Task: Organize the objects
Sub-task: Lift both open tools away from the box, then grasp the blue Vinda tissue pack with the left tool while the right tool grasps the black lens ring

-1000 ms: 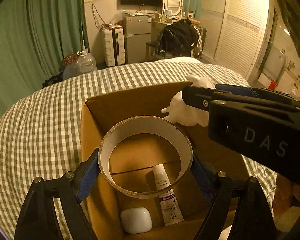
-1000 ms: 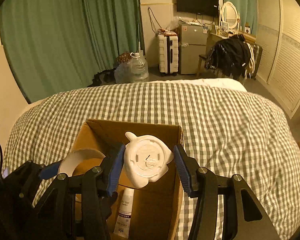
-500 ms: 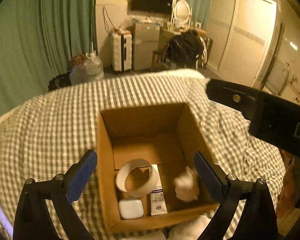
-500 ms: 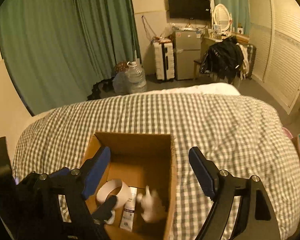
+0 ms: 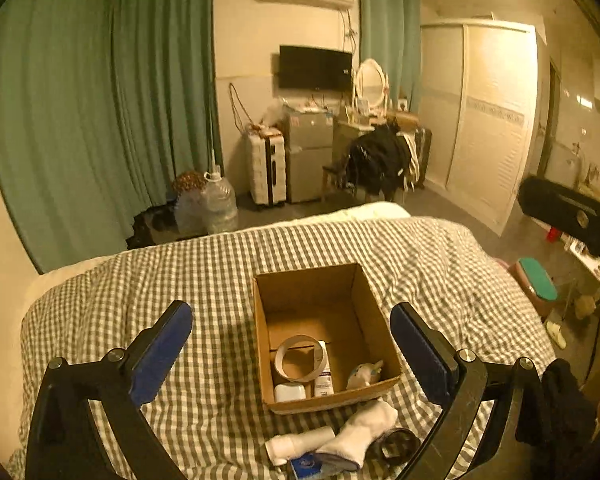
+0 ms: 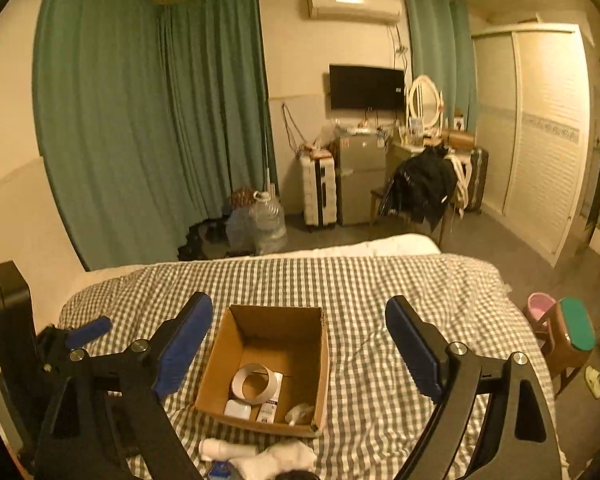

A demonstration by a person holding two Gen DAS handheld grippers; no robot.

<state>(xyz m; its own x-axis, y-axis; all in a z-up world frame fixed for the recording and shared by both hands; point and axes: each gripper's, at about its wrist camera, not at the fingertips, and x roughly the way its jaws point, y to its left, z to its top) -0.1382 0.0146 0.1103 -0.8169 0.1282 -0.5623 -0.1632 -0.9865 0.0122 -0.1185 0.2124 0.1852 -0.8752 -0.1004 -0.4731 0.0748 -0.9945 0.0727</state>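
An open cardboard box [image 5: 364, 300] [image 6: 320, 356] sits on the checked bedspread. Inside lie a tape ring [image 5: 300, 358] [image 6: 251, 383], a white case [image 5: 289, 392] [image 6: 237, 409], a tube [image 5: 324, 382] [image 6: 269, 408] and a white figurine [image 5: 364, 373] [image 6: 300, 413]. My left gripper [image 5: 292, 354] is open and empty, raised above and in front of the box. My right gripper [image 6: 300, 350] is open and empty, also raised above it. White socks [image 5: 356, 432] [image 6: 276, 458], a white bottle [image 5: 300, 442] [image 6: 224, 447] and a dark ring [image 5: 396, 442] lie on the bed in front of the box.
The checked bedspread [image 5: 180, 280] covers the whole bed. A stool with a green top [image 6: 576, 328] stands right of the bed. Beyond the bed's far end are green curtains, water jugs [image 5: 216, 204], a suitcase, a small fridge and a chair with dark clothes.
My left gripper let go of the tape ring and my right gripper let go of the white figurine; both now lie in the box. Both grippers opened and rose well back from the box.
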